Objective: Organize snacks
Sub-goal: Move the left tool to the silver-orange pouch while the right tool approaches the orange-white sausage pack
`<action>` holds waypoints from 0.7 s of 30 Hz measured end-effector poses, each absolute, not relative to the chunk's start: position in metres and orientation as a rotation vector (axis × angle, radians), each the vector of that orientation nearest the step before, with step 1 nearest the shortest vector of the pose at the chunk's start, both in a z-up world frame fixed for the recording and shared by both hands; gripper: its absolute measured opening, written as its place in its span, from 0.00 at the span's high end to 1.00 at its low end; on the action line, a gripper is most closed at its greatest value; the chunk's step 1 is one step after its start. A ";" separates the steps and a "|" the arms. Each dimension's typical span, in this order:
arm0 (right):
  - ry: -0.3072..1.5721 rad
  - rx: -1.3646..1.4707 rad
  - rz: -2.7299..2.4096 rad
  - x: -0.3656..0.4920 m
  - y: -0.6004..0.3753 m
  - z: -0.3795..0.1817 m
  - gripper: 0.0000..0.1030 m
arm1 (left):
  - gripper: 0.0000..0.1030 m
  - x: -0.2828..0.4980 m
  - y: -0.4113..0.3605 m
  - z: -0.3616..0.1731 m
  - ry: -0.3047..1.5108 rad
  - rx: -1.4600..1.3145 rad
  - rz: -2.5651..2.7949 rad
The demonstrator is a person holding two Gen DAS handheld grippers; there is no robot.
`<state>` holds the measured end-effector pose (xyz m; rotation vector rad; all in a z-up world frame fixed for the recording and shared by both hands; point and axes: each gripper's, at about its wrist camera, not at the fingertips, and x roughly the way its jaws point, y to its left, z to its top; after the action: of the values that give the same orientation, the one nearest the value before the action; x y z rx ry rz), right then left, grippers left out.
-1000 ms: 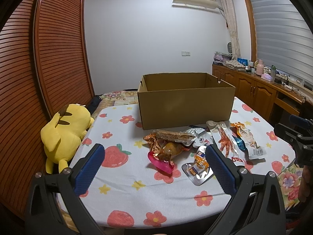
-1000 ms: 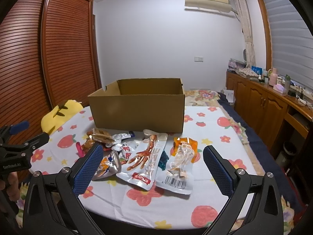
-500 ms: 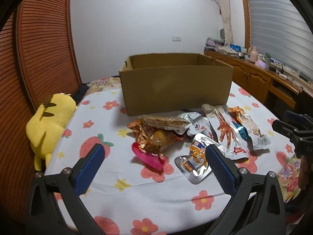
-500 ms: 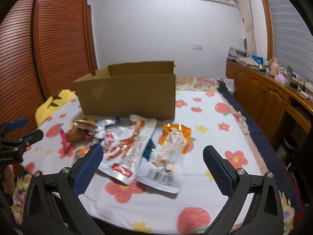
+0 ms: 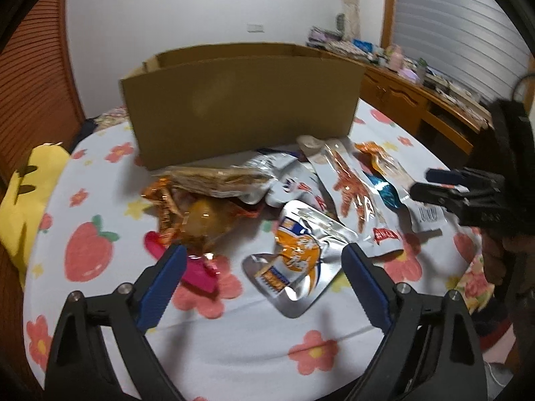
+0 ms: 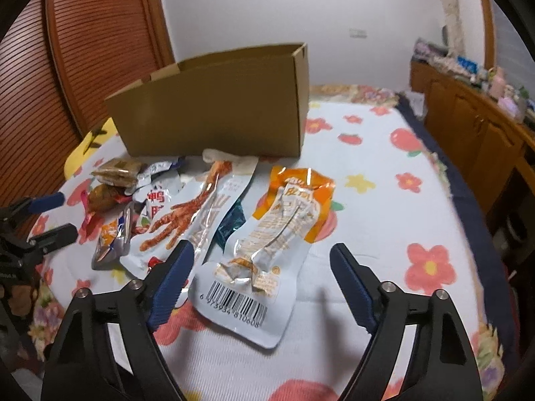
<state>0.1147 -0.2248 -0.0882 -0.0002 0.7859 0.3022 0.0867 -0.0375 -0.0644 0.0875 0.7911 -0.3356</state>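
Fingers (image 5: pixel 366 287) (image 6: pixel 174 277) spread, narrowing, nothing pinched; reaching for packets before cardboard box (image 5: pixel 240 100). Next, probably: pinch one each.

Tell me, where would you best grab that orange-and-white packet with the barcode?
Probably by the bare right long edge of the barcode packet, coming down from above. It lies flat, its left side crowded by the chicken-foot packet. The right hand-held gripper, jaws closing, straddles it without touching.
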 end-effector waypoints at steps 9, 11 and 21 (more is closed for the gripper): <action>0.880 0.024 0.340 0.145 -0.228 -0.100 0.28 | 0.22 0.099 -0.051 -0.075 0.866 0.168 -0.443; 0.891 0.021 0.340 0.150 -0.228 -0.102 0.30 | 0.23 0.101 -0.053 -0.076 0.878 0.181 -0.459; 0.911 -0.005 0.355 0.169 -0.228 -0.106 0.30 | 0.27 0.115 -0.053 -0.083 0.927 0.193 -0.504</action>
<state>0.1692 -0.2277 -0.1055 -0.0050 0.9111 0.3553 0.1148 -0.0533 -0.0833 0.1926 0.9267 -0.5037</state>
